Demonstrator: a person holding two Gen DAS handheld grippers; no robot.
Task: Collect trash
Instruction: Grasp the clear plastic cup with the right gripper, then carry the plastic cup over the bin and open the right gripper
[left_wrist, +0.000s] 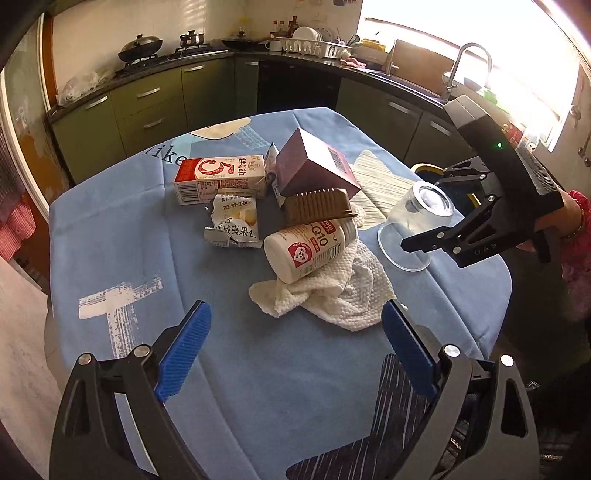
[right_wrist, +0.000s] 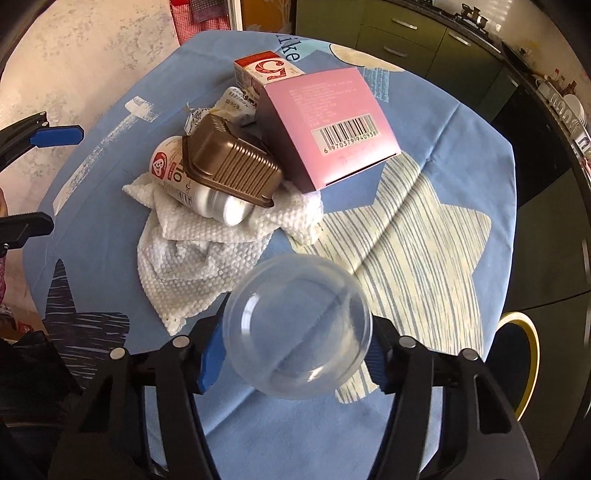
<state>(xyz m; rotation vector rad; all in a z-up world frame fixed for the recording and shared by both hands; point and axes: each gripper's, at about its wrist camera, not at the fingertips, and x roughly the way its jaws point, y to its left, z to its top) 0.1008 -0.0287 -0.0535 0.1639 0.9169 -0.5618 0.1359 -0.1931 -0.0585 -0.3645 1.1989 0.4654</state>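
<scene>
A pile of trash lies mid-table: a white supplement bottle (left_wrist: 310, 245), a brown ribbed plastic tray (left_wrist: 319, 206), a pink box (left_wrist: 314, 164), a red-and-white milk carton (left_wrist: 221, 177), a crumpled snack wrapper (left_wrist: 231, 221) and a white paper towel (left_wrist: 332, 295). My right gripper (right_wrist: 295, 354) is shut on a clear plastic cup (right_wrist: 297, 326), held above the table to the right of the pile; it shows in the left wrist view (left_wrist: 415, 225). My left gripper (left_wrist: 295, 345) is open and empty, just in front of the paper towel.
The round table wears a blue cloth (left_wrist: 147, 258) with star prints. A yellow-rimmed black bin (right_wrist: 517, 362) stands off the table's right edge. Green kitchen cabinets (left_wrist: 159, 103), a stove and a sink run along the far walls.
</scene>
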